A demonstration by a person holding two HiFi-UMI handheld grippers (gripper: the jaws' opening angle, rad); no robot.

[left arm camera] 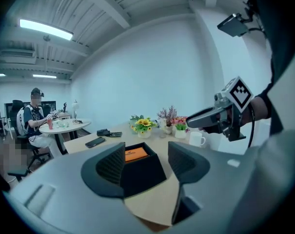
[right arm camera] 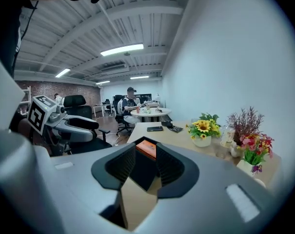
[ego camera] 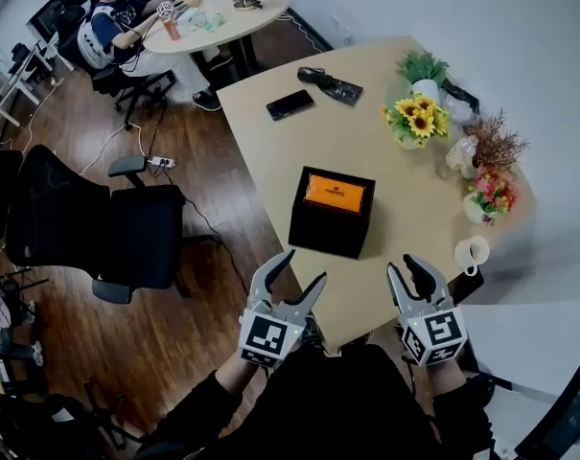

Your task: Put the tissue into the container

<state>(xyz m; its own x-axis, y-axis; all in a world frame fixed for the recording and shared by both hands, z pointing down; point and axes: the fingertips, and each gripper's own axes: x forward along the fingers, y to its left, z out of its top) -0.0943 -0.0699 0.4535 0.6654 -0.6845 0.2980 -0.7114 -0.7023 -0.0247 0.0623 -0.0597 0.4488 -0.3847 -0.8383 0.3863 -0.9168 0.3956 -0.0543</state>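
One black box (ego camera: 332, 211), one phone (ego camera: 290, 104), one white mug (ego camera: 472, 253), one sunflower bunch (ego camera: 419, 120), two tables (ego camera: 270, 151), one seated person (ego camera: 112, 25).

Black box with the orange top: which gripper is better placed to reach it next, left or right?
Probably left. The left gripper hangs nearer the black box, jaws wide and empty; the right gripper sits farther aside with narrower jaws.

The head view looks steeply down on left claw (ego camera: 304, 266) and right claw (ego camera: 405, 264), whose own views share the box (ego camera: 332, 211) ahead.
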